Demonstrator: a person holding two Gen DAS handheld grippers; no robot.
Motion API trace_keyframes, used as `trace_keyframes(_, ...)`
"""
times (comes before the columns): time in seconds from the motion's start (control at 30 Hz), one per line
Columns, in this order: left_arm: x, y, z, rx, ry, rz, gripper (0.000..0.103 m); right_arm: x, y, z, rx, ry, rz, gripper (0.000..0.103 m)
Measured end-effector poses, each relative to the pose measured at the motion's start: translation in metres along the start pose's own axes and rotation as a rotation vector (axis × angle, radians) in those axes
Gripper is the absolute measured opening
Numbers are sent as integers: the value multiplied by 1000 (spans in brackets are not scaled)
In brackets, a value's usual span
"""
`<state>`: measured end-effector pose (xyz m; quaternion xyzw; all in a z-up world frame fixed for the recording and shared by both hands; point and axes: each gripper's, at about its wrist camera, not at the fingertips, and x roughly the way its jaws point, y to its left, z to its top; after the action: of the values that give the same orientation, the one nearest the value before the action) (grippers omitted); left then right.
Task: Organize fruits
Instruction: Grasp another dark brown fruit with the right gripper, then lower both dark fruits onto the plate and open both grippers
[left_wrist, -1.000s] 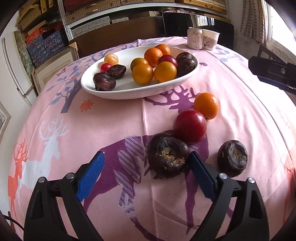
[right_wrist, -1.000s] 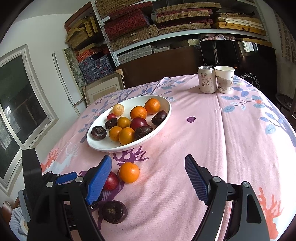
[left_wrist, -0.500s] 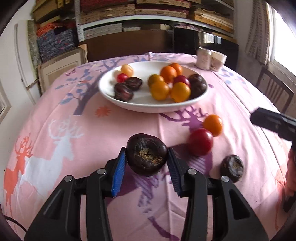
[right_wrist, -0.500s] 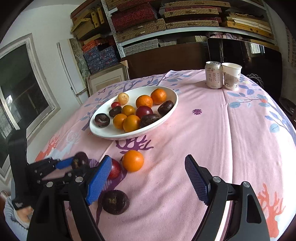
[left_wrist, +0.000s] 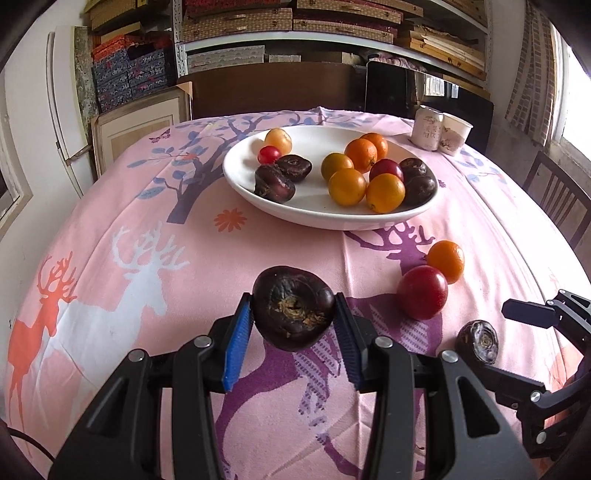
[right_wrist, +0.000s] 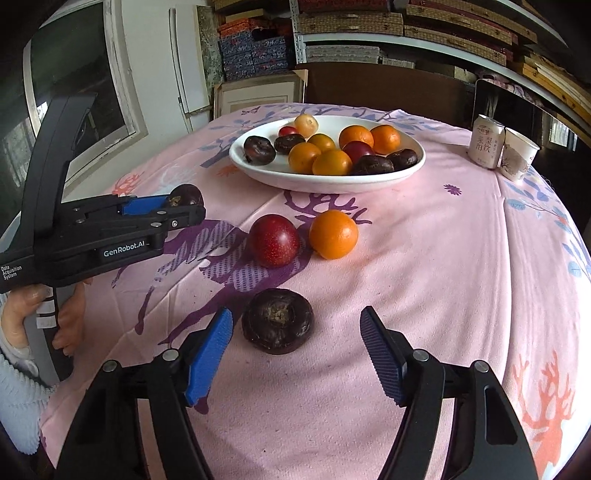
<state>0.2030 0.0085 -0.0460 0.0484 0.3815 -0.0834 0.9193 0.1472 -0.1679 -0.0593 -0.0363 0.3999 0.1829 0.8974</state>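
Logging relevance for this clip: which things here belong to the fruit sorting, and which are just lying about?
Job:
left gripper, shut on dark fruit
right gripper, open by second dark fruit
red fruit
orange
white bowl

Lying about:
can
paper cup

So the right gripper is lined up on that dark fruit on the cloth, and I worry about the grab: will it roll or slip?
The dark fruit looks squat, lying flat side down, so it probably won't roll far. Its skin seems rough and wrinkled, likely easy on the ribbed pads. The right gripper stands open around it; the left gripper holds a similar one securely.
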Motion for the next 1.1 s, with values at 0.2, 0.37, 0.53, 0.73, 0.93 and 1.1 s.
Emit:
trace_keyframes(0.2, -2, -6, -1, 23, -14, 33, 43, 16, 11, -1, -36, 69, -7, 63)
trace_keyframes(0.37, -6, -8, -2, 35, -36, 66, 43, 13, 9, -1, -14, 53, -30, 42)
trace_keyframes(0.53, -13, -9, -1, 46, -75, 94, 43, 1, 4, 2, 10, -5, -20, 42)
trace_keyframes(0.73, -23, -11, 0, 59, -126, 123, 43, -7, -5, 5, 46, -51, -39, 42)
trace_keyframes(0.93, -27, -8, 15, 41, -155, 117, 43, -28, -30, 22, 120, -159, -69, 42)
trace_keyframes(1.1, -19, -7, 55, 63, -178, 139, 43, -40, -66, 68, 228, -215, -79, 42)
